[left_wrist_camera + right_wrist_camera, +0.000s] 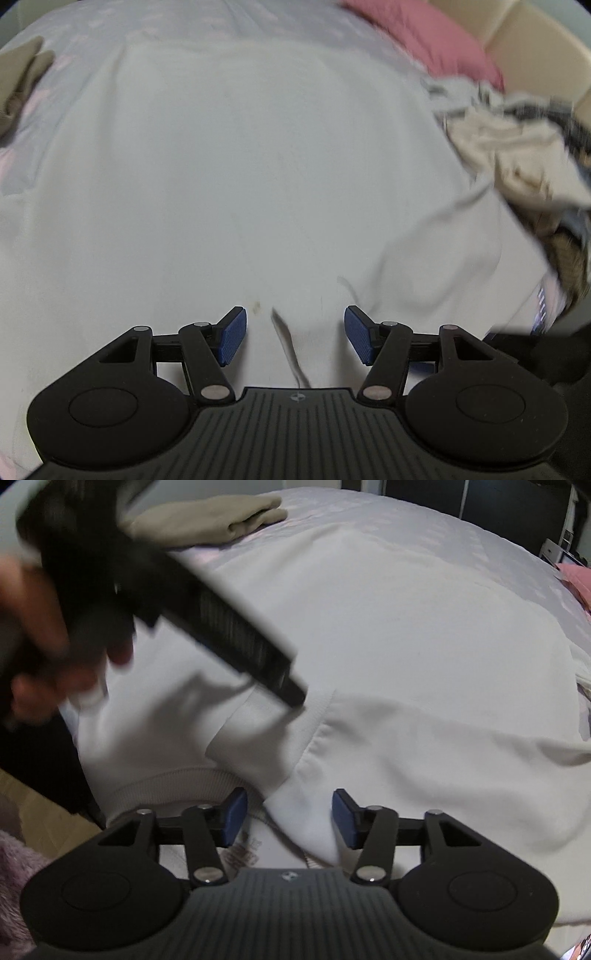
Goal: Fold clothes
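Right gripper point(290, 818) apart astride a folded sweatshirt point(369, 646) edge, unclamped; left gripper point(295, 338) apart above it; the released fold may spring open.

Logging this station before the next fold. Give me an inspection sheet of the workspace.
Surface: bed, pale patterned cover.
Job's things: white sweatshirt spread flat, one sleeve folded across its body; ribbed hem at the near edge.
Clutter: folded beige garment; pile of unfolded clothes; pink pillow.
Grippers: left gripper open over the sweatshirt; right gripper open, a fabric fold between its pads, not pinched.
Cables: nothing seen.
Surroundings: dark room behind; wooden floor beside the bed.
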`<state>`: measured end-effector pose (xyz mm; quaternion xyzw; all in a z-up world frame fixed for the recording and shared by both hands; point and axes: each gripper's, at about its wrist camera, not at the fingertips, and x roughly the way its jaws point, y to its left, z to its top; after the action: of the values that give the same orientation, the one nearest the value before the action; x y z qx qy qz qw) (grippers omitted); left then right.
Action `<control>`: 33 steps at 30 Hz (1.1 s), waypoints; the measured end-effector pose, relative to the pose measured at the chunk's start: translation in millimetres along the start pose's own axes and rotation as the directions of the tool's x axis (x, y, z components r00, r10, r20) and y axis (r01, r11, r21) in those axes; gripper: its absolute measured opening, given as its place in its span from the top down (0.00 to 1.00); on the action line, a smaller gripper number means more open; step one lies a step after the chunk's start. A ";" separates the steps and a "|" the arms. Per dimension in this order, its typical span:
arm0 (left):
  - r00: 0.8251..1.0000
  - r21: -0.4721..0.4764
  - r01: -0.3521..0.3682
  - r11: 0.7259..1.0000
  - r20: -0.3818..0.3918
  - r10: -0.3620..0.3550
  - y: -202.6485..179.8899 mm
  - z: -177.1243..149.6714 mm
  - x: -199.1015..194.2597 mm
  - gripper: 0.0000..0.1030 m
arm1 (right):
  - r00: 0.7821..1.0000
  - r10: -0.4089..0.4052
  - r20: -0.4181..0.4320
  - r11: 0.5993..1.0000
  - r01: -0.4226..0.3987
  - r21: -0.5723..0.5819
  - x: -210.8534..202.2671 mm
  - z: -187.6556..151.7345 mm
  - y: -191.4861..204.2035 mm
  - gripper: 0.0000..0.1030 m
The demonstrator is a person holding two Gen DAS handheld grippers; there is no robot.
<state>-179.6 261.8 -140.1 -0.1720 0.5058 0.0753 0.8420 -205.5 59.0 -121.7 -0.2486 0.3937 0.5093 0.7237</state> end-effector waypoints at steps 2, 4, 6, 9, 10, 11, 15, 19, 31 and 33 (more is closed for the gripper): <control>1.000 0.037 -0.024 0.999 -0.015 0.025 -5.7 -3.3 8.0 0.58 | 1.000 -0.003 0.003 1.000 0.003 0.015 -1.8 -0.4 -4.7 0.42; 0.999 0.080 -0.040 0.996 -0.017 0.041 -12.7 -6.1 11.7 0.73 | 1.000 -0.012 -0.002 0.999 0.012 0.033 -2.1 -1.8 -10.0 0.41; 0.999 0.129 -0.032 0.991 -0.001 0.033 -22.1 -8.1 7.3 0.90 | 1.000 -0.017 -0.008 0.998 0.018 0.059 -1.4 -3.6 -16.5 0.40; 1.000 0.139 0.010 0.990 0.025 -0.013 -26.7 -5.9 -2.9 0.96 | 1.000 -0.012 -0.005 0.996 0.012 0.086 -3.1 -6.3 -22.2 0.37; 0.999 0.130 0.020 0.991 0.038 -0.025 -25.8 -3.6 -7.6 0.96 | 1.000 -0.017 -0.003 0.996 0.017 0.085 -3.9 -7.4 -21.5 0.37; 0.997 0.116 0.037 0.993 0.057 -0.044 -23.5 -0.9 -14.7 0.97 | 1.000 -0.021 0.000 0.996 0.021 0.085 -4.9 -8.3 -20.9 0.37; 0.977 0.072 0.125 0.990 0.164 -0.135 -14.3 11.5 -51.7 0.97 | 0.999 -0.021 0.041 0.997 0.018 0.073 -6.6 -9.4 -9.1 0.37; 0.943 0.047 0.173 0.984 0.280 -0.180 -3.5 25.0 -83.5 0.97 | 0.995 -0.072 0.063 0.996 0.067 0.067 -6.0 -9.4 -13.0 0.37; 0.899 -0.161 0.129 0.978 0.436 -0.047 66.4 42.2 -130.4 0.97 | 0.933 -0.356 -0.051 0.862 0.349 0.367 -1.5 -23.5 -96.4 0.37; 0.908 -0.197 0.089 0.976 0.420 0.002 76.3 42.3 -129.8 0.97 | 0.912 -0.396 -0.104 0.817 0.402 0.413 -2.7 -29.5 -108.0 0.36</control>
<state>-229.6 354.2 -24.3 -0.2518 0.2992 0.1450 0.9089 -114.6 -3.5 -140.7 -0.1649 0.4390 0.2466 0.8481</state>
